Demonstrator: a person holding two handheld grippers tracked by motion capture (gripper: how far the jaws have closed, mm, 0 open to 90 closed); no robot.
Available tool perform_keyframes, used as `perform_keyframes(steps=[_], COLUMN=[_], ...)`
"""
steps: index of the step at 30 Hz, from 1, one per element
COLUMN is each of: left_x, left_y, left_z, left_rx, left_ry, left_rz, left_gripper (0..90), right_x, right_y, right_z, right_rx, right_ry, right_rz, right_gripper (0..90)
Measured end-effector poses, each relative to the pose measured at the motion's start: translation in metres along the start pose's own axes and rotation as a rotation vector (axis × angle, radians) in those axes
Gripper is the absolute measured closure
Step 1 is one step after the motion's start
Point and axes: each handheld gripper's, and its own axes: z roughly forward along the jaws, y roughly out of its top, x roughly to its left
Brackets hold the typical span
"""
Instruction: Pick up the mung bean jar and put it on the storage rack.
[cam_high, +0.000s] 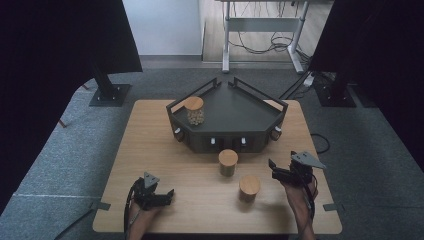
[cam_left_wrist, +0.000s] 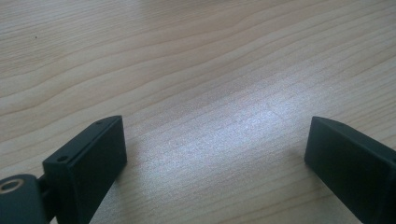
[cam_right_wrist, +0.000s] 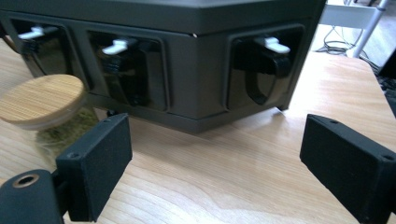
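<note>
Three glass jars with bamboo lids are in the high view. One jar (cam_high: 194, 111) stands on top of the dark rack (cam_high: 235, 112), at its left. A second jar (cam_high: 228, 162) stands on the table just in front of the rack, and a third jar (cam_high: 249, 188) is nearer the front. My left gripper (cam_high: 169, 195) rests low at the front left, open over bare wood (cam_left_wrist: 215, 140). My right gripper (cam_high: 273, 169) is open at the right of the third jar. It faces the rack front (cam_right_wrist: 196, 70), with a jar (cam_right_wrist: 42, 105) of greenish contents left of its jaws.
The rack front carries dispenser bays with white levers (cam_right_wrist: 276, 45). The wooden table (cam_high: 150, 150) ends close behind both hands. Black stands (cam_high: 107, 90) and a desk frame with cables (cam_high: 262, 30) lie beyond the far edge.
</note>
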Motion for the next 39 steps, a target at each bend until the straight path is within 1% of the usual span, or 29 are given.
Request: perform_keyframes(steps=[8,15,22,28,34,39], left_x=[0.0,-0.001,-0.002,-0.002,-0.003,-0.003], left_y=[0.0,0.001,0.001,0.001,0.001,0.001], left_z=[0.0,0.001,0.001,0.001,0.001,0.001], left_rx=[0.001,0.003,0.005,0.003,0.004,0.003], left_ry=[0.002,0.005,0.007,0.006,0.006,0.006], left_rz=[-0.002,-0.006,-0.006,-0.007,-0.006,-0.007], left_gripper=[4.9,4.2,3.6,3.6,3.6,3.6], right_x=[0.015,0.031,0.045,0.063,0.085,0.101], right_y=[0.011,0.018,0.025,0.031,0.036,0.037], right_z=[-0.001,0.001,0.003,0.001,-0.002,-0.003], right_rx=[-0.017,-0.015,-0.003,-0.001,-0.019,-0.032], right_ry=[0.042,0.083,0.102,0.09,0.048,0.009], right_rz=[-0.015,-0.035,-0.045,-0.055,-0.041,-0.04], right_gripper=[8.3,8.0,8.0,8.1,8.0,8.3])
